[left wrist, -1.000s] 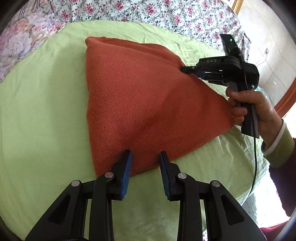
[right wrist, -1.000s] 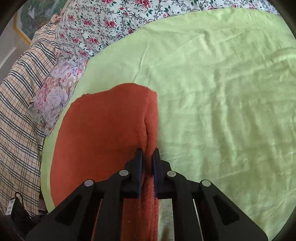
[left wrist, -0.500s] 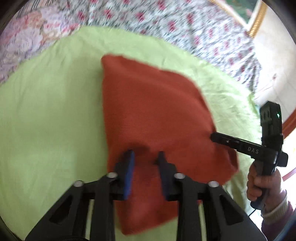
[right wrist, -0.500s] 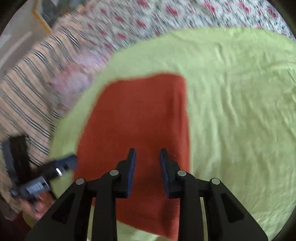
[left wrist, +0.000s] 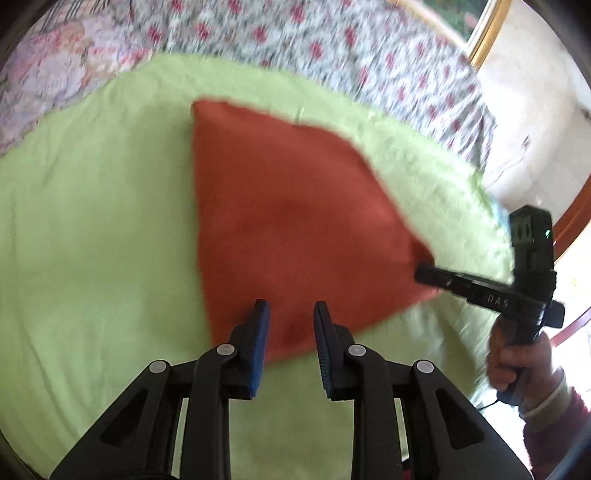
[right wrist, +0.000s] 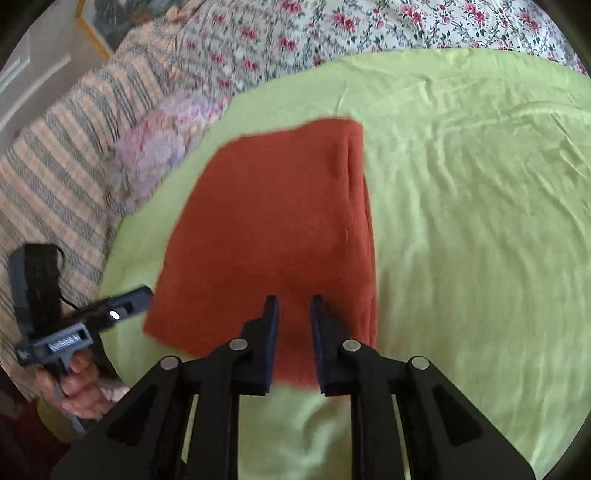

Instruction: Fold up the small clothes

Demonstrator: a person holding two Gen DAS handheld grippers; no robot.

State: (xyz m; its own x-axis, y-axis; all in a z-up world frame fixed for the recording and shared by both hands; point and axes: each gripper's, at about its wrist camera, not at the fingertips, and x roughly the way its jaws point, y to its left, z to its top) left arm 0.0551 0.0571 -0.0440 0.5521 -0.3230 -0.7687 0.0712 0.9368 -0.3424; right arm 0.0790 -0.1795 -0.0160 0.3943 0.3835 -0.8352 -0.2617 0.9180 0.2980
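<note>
A rust-orange knitted cloth [left wrist: 295,229] lies folded flat on the green sheet [left wrist: 92,240]. My left gripper [left wrist: 291,306] hovers over its near edge, jaws slightly apart and opening, with only the cloth below showing in the gap. In the right wrist view the cloth [right wrist: 273,229] has a doubled fold along its right side. My right gripper [right wrist: 293,301] hangs over its near edge, jaws a little apart and closing, pads off the fabric. The right gripper [left wrist: 424,275] points at the cloth's right corner. The left gripper [right wrist: 146,295] sits off the cloth's left corner.
A floral bedspread [right wrist: 332,33] lies beyond the green sheet [right wrist: 480,221], with a striped blanket [right wrist: 66,155] and a pale flowered pillow [right wrist: 162,147] at the left. A hand [left wrist: 517,362] holds the right gripper near a wooden frame [left wrist: 576,221].
The right gripper let go of the cloth's folded edge and drew back toward the near corner. The cloth dropped flat. The left gripper swung over the cloth, then back to its near edge.
</note>
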